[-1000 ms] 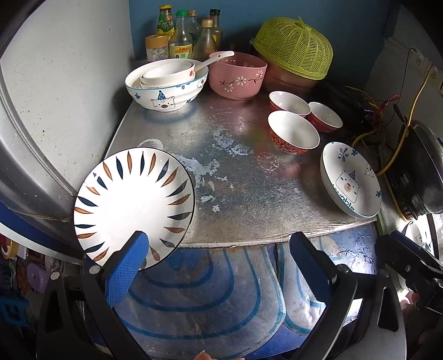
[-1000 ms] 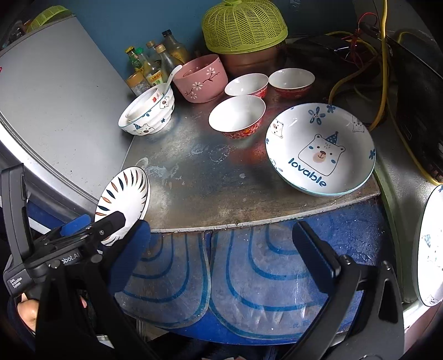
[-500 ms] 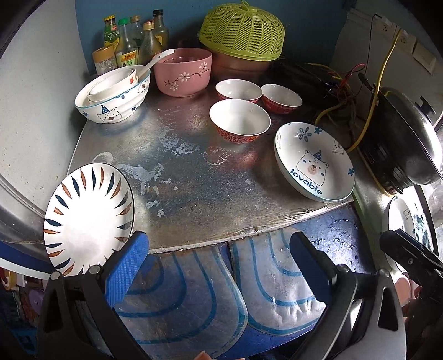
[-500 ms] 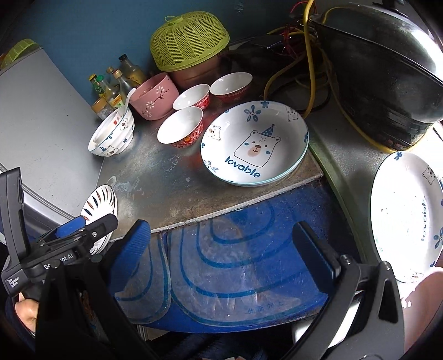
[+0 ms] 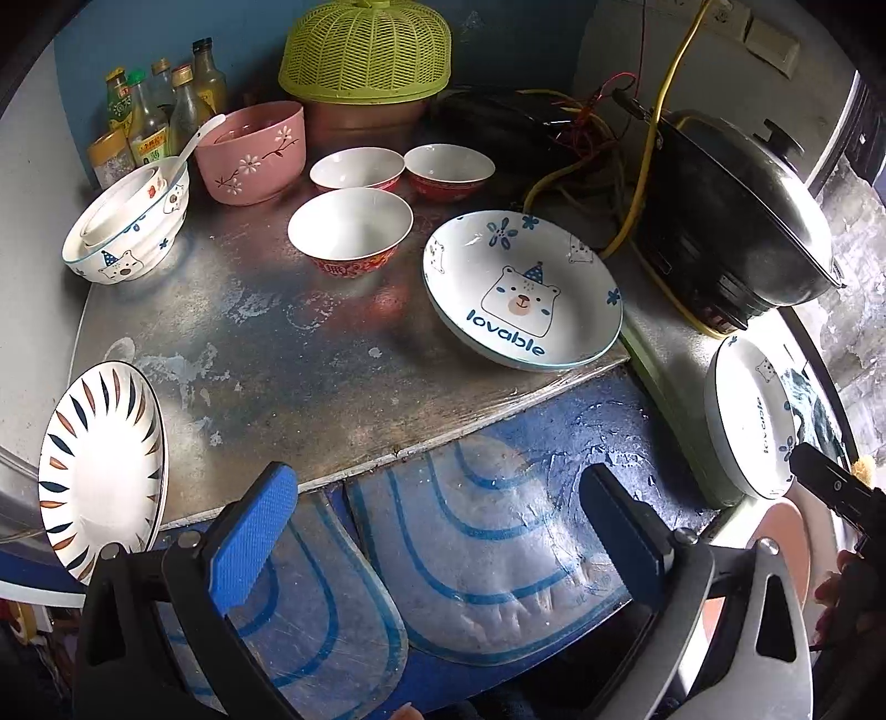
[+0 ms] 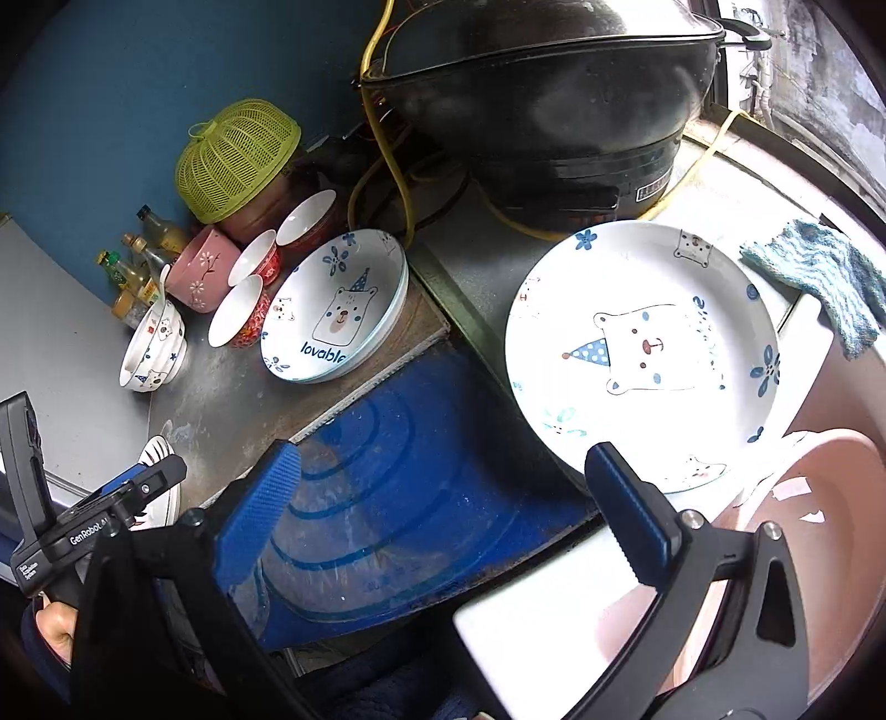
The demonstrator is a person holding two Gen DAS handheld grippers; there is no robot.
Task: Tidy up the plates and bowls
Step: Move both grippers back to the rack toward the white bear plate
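Left of the bear plate (image 5: 523, 291) on the metal table (image 5: 310, 376) lie a striped plate (image 5: 102, 471), then three red bowls (image 5: 350, 230). Right of it, another bear plate (image 6: 645, 354) sits below the black pot (image 6: 554, 105). Left gripper (image 5: 437, 526) and right gripper (image 6: 443, 498) both hover spread, empty.

Counter (image 5: 310, 354): dull scuffed metal, blotchy. Bear plate (image 5: 520, 293) on it: glossy glazed ceramic. Behind the plate, green cover (image 5: 365, 50): woven-look plastic. Claw pads (image 5: 252, 531): blue, textured. Cloth (image 6: 819, 277): knitted, rough.
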